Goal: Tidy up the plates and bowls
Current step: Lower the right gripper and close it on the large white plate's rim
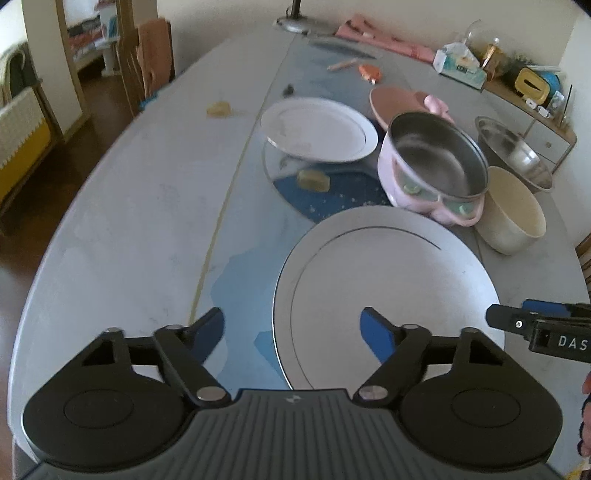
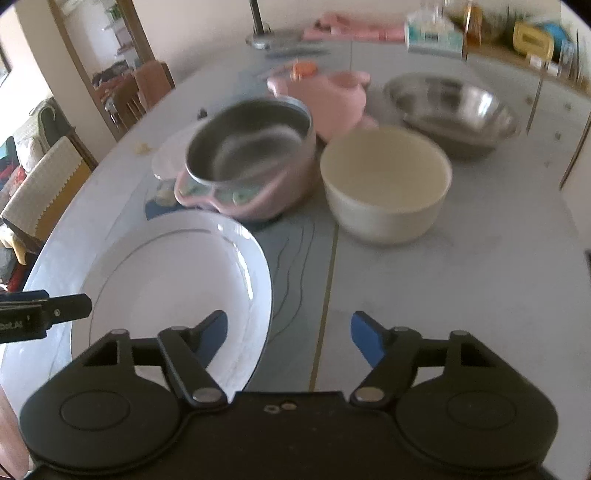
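Note:
A large white plate (image 1: 388, 295) (image 2: 166, 280) lies nearest on the grey table (image 1: 129, 221). My left gripper (image 1: 293, 332) is open and straddles the plate's left rim, one blue pad over the plate and one over the table. My right gripper (image 2: 288, 334) is open and straddles the right rim the same way. No pad presses on the plate. Behind it stand a second white plate (image 1: 317, 129), a pink pot with a steel inside (image 1: 432, 162) (image 2: 251, 162), a cream bowl (image 1: 513, 210) (image 2: 384, 184) and a steel bowl (image 1: 513, 147) (image 2: 450, 107).
A pink lid (image 1: 399, 103) (image 2: 325, 96) lies behind the pot. A yellowish sponge (image 1: 313, 180) sits between the two plates. A tissue box (image 1: 460, 64), a lamp base (image 1: 293, 24) and a pink cloth (image 1: 384, 37) line the far edge. Chairs (image 1: 151, 55) stand at the left.

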`<state>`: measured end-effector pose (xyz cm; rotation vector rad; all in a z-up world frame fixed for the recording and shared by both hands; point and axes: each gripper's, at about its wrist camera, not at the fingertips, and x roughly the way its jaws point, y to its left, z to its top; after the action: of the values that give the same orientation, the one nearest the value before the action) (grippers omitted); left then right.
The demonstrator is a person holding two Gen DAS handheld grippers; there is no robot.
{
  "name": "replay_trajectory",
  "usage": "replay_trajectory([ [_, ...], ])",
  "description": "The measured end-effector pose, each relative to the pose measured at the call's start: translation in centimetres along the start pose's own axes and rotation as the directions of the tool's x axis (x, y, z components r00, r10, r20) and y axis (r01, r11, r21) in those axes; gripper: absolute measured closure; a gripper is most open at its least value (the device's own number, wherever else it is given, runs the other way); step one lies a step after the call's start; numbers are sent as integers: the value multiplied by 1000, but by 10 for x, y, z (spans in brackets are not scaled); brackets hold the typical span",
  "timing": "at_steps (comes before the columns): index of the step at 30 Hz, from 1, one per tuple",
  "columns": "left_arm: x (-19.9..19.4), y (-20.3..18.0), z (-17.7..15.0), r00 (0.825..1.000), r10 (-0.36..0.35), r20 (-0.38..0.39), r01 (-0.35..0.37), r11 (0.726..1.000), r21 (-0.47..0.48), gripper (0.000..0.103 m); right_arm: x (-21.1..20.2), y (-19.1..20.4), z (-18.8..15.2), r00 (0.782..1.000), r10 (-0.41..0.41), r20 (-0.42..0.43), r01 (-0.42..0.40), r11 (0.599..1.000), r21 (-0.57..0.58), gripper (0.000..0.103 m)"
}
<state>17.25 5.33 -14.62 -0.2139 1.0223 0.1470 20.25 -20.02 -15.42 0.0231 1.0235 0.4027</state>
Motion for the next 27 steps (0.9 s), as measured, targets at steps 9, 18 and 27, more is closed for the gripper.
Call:
replay_trajectory([
  [9,25,4,9,997,-28,-72,24,998,-51,59,18,-12,3,995,68,-80,-60,994,95,66],
  [18,31,5,11,995,-43,-93,37,997,-61,78,20,-15,5,990,111,-87,-99,986,137,86],
  [27,31,14,10,993,-64,-96,52,991,-124,87,20,-11,4,992,101,-74,-88,982,166,93],
])
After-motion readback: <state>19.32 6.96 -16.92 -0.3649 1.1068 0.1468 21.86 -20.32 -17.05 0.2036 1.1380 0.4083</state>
